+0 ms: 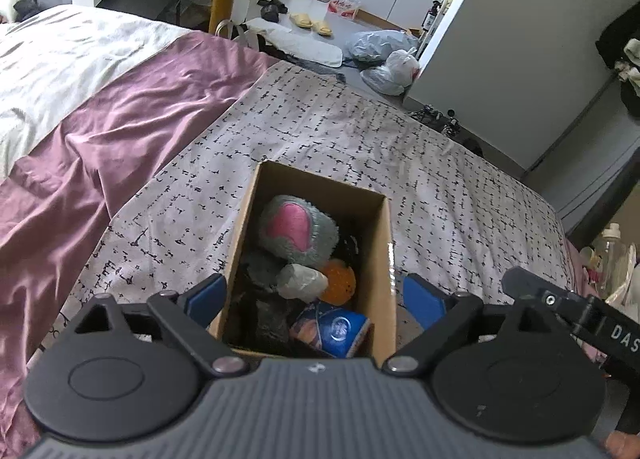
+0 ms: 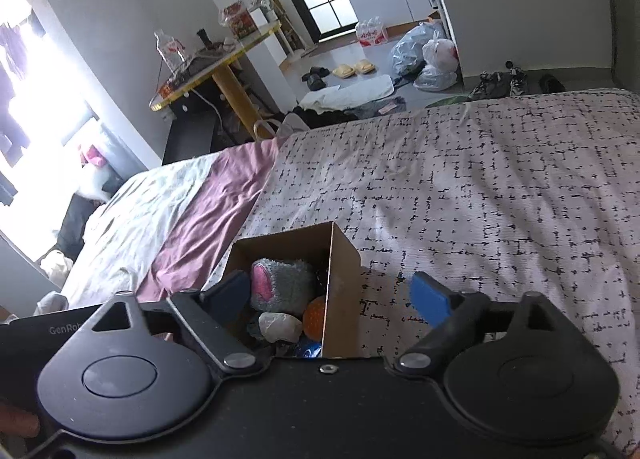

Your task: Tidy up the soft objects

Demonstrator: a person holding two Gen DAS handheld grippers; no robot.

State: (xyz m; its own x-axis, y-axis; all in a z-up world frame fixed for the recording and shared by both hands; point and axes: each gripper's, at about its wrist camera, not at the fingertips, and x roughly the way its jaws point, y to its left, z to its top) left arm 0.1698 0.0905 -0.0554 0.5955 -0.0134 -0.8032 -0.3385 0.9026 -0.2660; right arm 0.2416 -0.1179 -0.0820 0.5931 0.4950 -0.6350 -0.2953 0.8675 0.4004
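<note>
Left gripper (image 1: 316, 297): jaws spread wide, nothing held; the cardboard box (image 1: 382, 259) is seen between the 2 blue pads, which are set outside its side walls and are not judged to press on them.

Right gripper (image 2: 334, 301): jaws likewise wide and empty; the box's right wall (image 2: 342, 291) is seen between its pads, with the left pad in front of the box opening and the right pad over the bedspread.

Item 1, cardboard box: placed on the black-and-white patterned bedspread (image 1: 420, 163), open at the top, long axis running away from both grippers.

Contents, as counted from the left wrist view:
- 1 grey plush toy with pink patch (image 1: 298, 229), at the far end.
- 1 orange ball (image 1: 340, 283), against the right wall.
- 1 pale grey lump (image 1: 302, 281), mid-box, beside the ball; its kind cannot be told.
- 1 blue printed item (image 1: 334, 329), at the near end.
- Dark soft material along the left side, not identified.

Governing relation: the box is directly ahead of and below the left gripper, centred on it; from the right gripper it is offset to the left. The left hand is judged the better aligned for any further reach into the box.

No loose soft objects are seen on the bedspread in either view, so the sorting is judged largely done.
</note>
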